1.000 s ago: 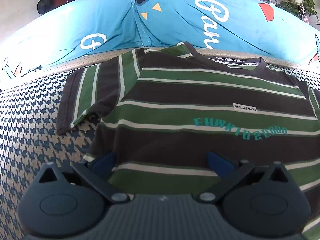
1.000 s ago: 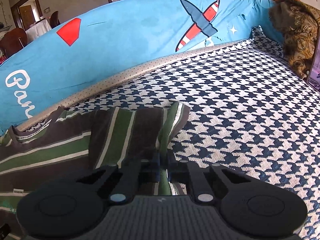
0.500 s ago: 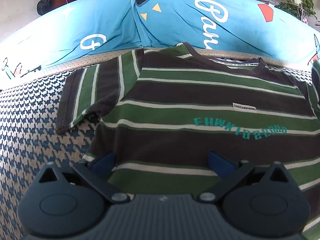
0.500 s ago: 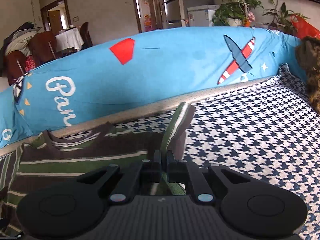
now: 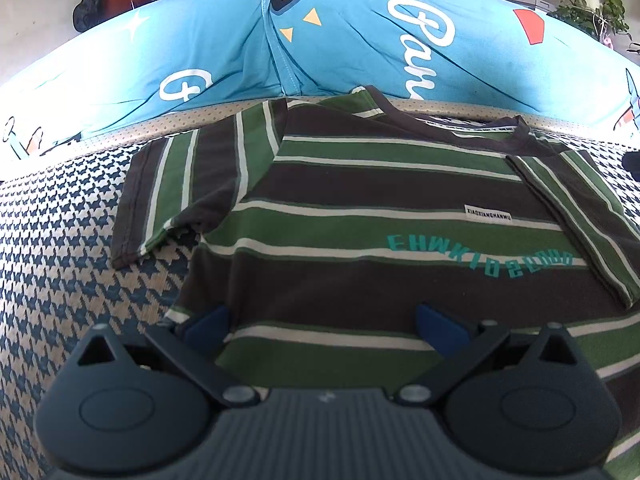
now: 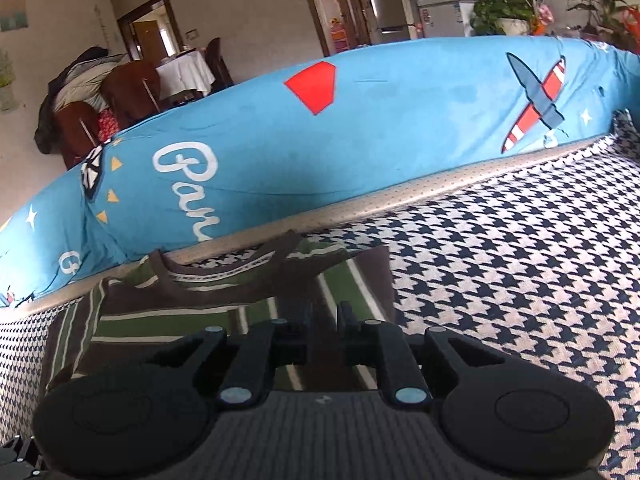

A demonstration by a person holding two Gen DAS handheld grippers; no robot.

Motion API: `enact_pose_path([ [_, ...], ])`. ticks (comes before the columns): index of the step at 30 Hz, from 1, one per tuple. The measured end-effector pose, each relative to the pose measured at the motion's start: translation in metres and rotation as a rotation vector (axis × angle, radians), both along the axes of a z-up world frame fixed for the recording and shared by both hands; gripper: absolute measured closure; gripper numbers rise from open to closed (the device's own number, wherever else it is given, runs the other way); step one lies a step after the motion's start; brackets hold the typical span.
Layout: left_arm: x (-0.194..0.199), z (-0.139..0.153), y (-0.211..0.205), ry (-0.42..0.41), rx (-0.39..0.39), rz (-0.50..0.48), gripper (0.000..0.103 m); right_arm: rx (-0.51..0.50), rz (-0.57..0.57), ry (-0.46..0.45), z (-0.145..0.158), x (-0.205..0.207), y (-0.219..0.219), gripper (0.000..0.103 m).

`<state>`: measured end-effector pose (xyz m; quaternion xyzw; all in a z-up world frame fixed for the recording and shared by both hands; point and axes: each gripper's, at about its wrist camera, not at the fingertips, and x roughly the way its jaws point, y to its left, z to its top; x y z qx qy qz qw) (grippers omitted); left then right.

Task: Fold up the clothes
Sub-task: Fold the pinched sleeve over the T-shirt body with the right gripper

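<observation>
A green, dark brown and white striped T-shirt [image 5: 360, 184] lies face up on the sofa seat, collar toward the backrest. Its left sleeve [image 5: 180, 188] is spread out flat. Its right sleeve [image 5: 576, 216] lies folded in over the chest. My left gripper [image 5: 322, 318] hovers open over the shirt's lower part, holding nothing. In the right wrist view my right gripper [image 6: 324, 316] stands just above the folded sleeve [image 6: 352, 280]. Its jaws are opening, a narrow gap shows between them, and the cloth lies flat below, not pinched.
A blue printed backrest cushion [image 5: 360, 40] runs along the far side of the shirt. The navy and white houndstooth seat cover [image 6: 520, 280] stretches bare to the right. Behind the sofa stand wooden chairs [image 6: 132, 92] and potted plants [image 6: 508, 4].
The right gripper lifted the right sleeve and swung it inward over the shirt. The sleeve now lies flat on the chest and the jaws have parted a little. The left gripper has stayed put.
</observation>
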<state>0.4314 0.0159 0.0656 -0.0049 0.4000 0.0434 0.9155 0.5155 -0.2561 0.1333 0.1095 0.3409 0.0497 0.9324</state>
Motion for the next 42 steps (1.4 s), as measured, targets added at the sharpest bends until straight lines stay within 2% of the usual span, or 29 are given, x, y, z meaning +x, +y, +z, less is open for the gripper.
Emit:
enact_pose_path([
  [4, 0.000, 0.000, 0.000, -0.006, 0.003, 0.001, 0.000, 0.014, -0.026, 0.064, -0.008, 0.003, -0.010, 0.088],
  [12, -0.001, -0.001, -0.001, -0.014, 0.006, 0.002, 0.000, -0.038, 0.041, 0.111, -0.014, -0.001, 0.009, 0.078],
  [17, -0.002, -0.001, -0.001, -0.018, 0.008, 0.003, 0.000, -0.128, 0.019, 0.173, -0.026, -0.008, 0.027, 0.077],
  [21, -0.002, -0.001, -0.001, -0.022, 0.011, 0.003, 0.000, -0.223, 0.051, 0.177, -0.031, -0.017, 0.046, 0.062],
  [23, -0.002, -0.001, -0.002, -0.023, 0.013, 0.003, 0.000, -0.254, 0.073, 0.172, -0.031, -0.019, 0.051, 0.061],
  [27, -0.002, -0.001, -0.002, -0.025, 0.013, 0.004, 0.000, -0.183, 0.054, 0.169, -0.022, -0.023, 0.040, 0.061],
  [31, -0.002, -0.001, -0.002, -0.027, 0.014, 0.004, 0.000, -0.166, 0.037, 0.138, -0.010, -0.030, 0.024, 0.061],
  [36, -0.002, -0.002, -0.002, -0.030, 0.015, 0.004, 0.000, -0.076, 0.044, 0.136, -0.003, -0.030, -0.002, 0.061],
  [40, -0.003, -0.002, -0.003, -0.032, 0.017, 0.004, 0.000, -0.100, 0.040, 0.130, -0.003, -0.031, -0.006, 0.062],
  [42, -0.003, -0.002, -0.003, -0.033, 0.018, 0.004, 0.000, -0.114, 0.052, 0.133, -0.004, -0.032, -0.003, 0.066],
])
